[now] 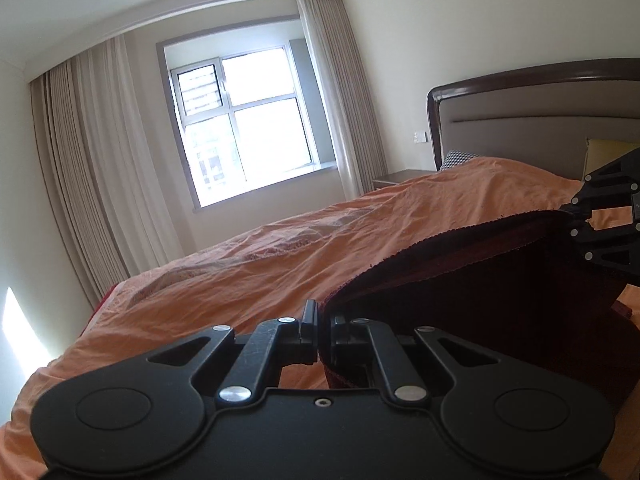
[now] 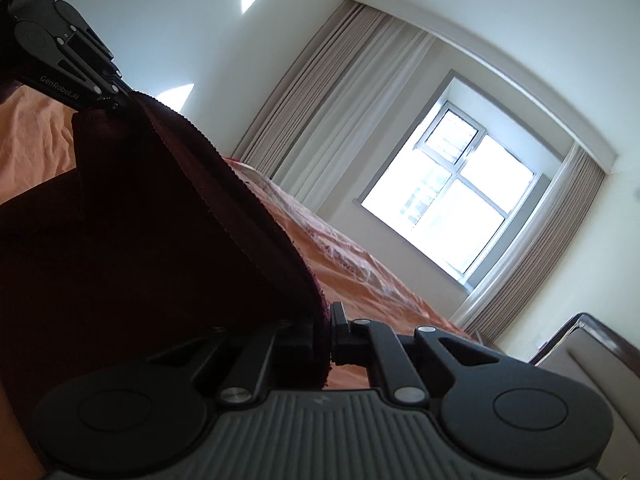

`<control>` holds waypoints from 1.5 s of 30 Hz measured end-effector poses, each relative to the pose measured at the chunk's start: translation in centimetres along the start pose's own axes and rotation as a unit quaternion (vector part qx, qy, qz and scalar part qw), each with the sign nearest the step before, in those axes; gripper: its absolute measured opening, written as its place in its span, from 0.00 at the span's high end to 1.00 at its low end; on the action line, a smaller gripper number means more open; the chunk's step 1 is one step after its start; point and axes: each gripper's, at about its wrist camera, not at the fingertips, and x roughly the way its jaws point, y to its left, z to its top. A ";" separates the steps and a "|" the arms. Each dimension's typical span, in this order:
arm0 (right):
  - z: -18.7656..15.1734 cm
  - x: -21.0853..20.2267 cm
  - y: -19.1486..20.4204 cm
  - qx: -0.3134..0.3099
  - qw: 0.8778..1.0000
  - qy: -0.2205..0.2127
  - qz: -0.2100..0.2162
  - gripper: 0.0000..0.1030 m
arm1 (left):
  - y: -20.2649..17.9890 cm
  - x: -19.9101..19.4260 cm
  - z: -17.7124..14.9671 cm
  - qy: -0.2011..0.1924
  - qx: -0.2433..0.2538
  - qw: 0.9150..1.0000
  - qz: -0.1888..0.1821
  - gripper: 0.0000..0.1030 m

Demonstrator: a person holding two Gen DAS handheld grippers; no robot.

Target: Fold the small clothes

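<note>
Dark red cloth [image 1: 500, 280] hangs stretched between the two grippers, lifted over the bed [image 1: 280, 248]. Left gripper [image 1: 322, 328]: jaws pressed together, pinching one corner edge of the cloth, which drapes off to the right side of that gripper and covers part of its right linkage. Right gripper [image 2: 330, 334]: jaws pressed together on the opposite edge of the cloth; from its own view the fabric spreads left and fills the lower left, hiding most of its left linkage. In the left wrist view the right gripper shows at the far right edge, at the end of the cloth's top hem. In the right wrist view the left gripper shows at the top left, at the other end of the hem. Top hem runs fairly taut between the two pinch points; the rest sags below it, and whether its lower part touches the bed cannot be told. Bed has a wrinkled orange cover. Behind the bed: dark wood headboard [image 1: 540, 112] with a grey padded panel, a checkered pillow [image 1: 458, 158] and a yellow pillow [image 1: 604, 156] against it. Beside the headboard a small nightstand [image 1: 404, 178]. Beyond the bed a bright window [image 1: 244, 120] with beige curtains [image 1: 92, 152] on both sides. No containers in view.
</note>
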 end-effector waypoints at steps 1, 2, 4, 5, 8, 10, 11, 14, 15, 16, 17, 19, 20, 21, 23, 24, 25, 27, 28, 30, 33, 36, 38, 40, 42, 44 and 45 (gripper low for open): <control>-0.4 1.3 0.0 0.008 1.000 0.012 0.007 0.94 | 0.1 1.3 -0.4 0.011 0.000 1.000 0.001 0.95; -0.9 2.6 0.1 0.016 1.000 0.023 0.013 0.94 | 0.1 2.5 -0.9 0.021 0.000 1.000 0.002 0.95; -2.0 4.7 0.3 0.034 0.998 0.044 0.024 0.94 | 0.1 4.7 -1.8 0.044 -0.001 0.999 -0.001 0.95; -2.4 5.7 0.4 0.044 0.997 0.052 0.029 0.94 | 0.1 5.6 -2.4 0.055 -0.003 0.998 -0.003 0.95; -4.2 8.4 0.3 0.082 0.993 0.074 0.050 0.94 | 0.5 8.2 -3.8 0.088 -0.022 0.996 -0.010 0.95; -5.1 9.6 -0.1 0.104 0.989 0.086 0.059 0.92 | 1.0 9.5 -4.6 0.105 -0.043 0.993 -0.022 0.92; -5.5 10.1 -0.3 0.115 0.987 0.092 0.062 0.88 | 1.2 9.9 -5.0 0.108 -0.053 0.992 -0.025 0.85; -6.3 10.6 -1.1 0.146 0.983 0.101 0.055 0.52 | 2.0 10.3 -6.2 0.112 -0.091 0.989 -0.036 0.62; -6.4 10.5 -1.3 0.146 0.983 0.099 0.048 0.38 | 2.2 10.3 -6.6 0.112 -0.103 0.988 -0.040 0.50; -6.4 10.3 -1.6 0.143 0.984 0.096 0.043 0.33 | 2.4 10.2 -6.8 0.111 -0.115 0.986 -0.040 0.43; -6.2 10.2 -2.1 0.141 0.985 0.093 0.039 0.26 | 2.7 10.2 -7.1 0.111 -0.126 0.985 -0.041 0.29; -6.1 9.9 -2.4 0.139 0.985 0.094 0.027 0.07 | 3.1 9.8 -7.4 0.102 -0.156 0.982 -0.043 0.13; -6.2 9.8 -2.6 0.140 0.986 0.093 0.015 0.00 | 3.3 9.5 -7.4 0.093 -0.171 0.980 -0.042 0.04; -5.4 9.4 -2.6 0.146 0.985 0.091 -0.001 0.00 | 3.5 8.8 -7.5 0.081 -0.188 0.978 -0.042 0.01; -5.6 8.9 -3.3 0.179 0.979 0.097 -0.006 0.00 | 4.0 7.9 -7.4 0.067 -0.211 0.974 -0.041 0.01; -5.7 8.9 -4.0 0.202 0.974 0.099 -0.005 0.00 | 4.1 7.6 -7.2 0.064 -0.218 0.973 -0.041 0.01; -5.9 8.8 -4.8 0.228 0.969 0.099 -0.006 0.00 | 4.2 7.2 -7.2 0.062 -0.222 0.972 -0.039 0.01; -6.3 7.8 -5.8 0.268 0.959 0.090 -0.009 0.00 | 4.1 6.6 -7.1 0.059 -0.218 0.974 -0.034 0.01; -6.4 7.4 -6.2 0.281 0.956 0.087 -0.011 0.00 | 4.0 6.1 -7.1 0.057 -0.210 0.975 -0.031 0.01; -6.6 6.1 -6.4 0.290 0.953 0.084 -0.018 0.00 | 3.7 5.3 -7.3 0.056 -0.196 0.979 -0.026 0.00; -7.4 3.4 -5.4 0.273 0.959 0.076 -0.018 0.00 | 3.0 3.7 -8.3 0.061 -0.177 0.982 -0.023 0.00; -8.7 0.5 -3.7 0.249 0.965 0.080 -0.023 0.00 | 2.2 2.1 -9.8 0.071 -0.169 0.983 -0.018 0.00; -9.8 -1.5 -2.6 0.235 0.968 0.081 -0.031 0.00 | 1.6 1.0 -11.0 0.080 -0.166 0.983 -0.013 0.00; -10.9 -3.5 -1.4 0.223 0.970 0.084 -0.042 0.00 | 1.1 0.0 -12.1 0.085 -0.159 0.984 -0.009 0.00; -11.8 -5.4 -0.2 0.214 0.972 0.082 -0.049 0.00 | 0.4 -1.0 -13.2 0.089 -0.146 0.985 0.001 0.00; -12.4 -6.7 0.9 0.204 0.974 0.080 -0.062 0.00 | -0.6 -1.9 -14.2 0.092 -0.121 0.988 0.014 0.00; -12.6 -7.2 1.5 0.195 0.975 0.079 -0.070 0.00 | -1.1 -2.4 -14.6 0.094 -0.105 0.990 0.023 0.01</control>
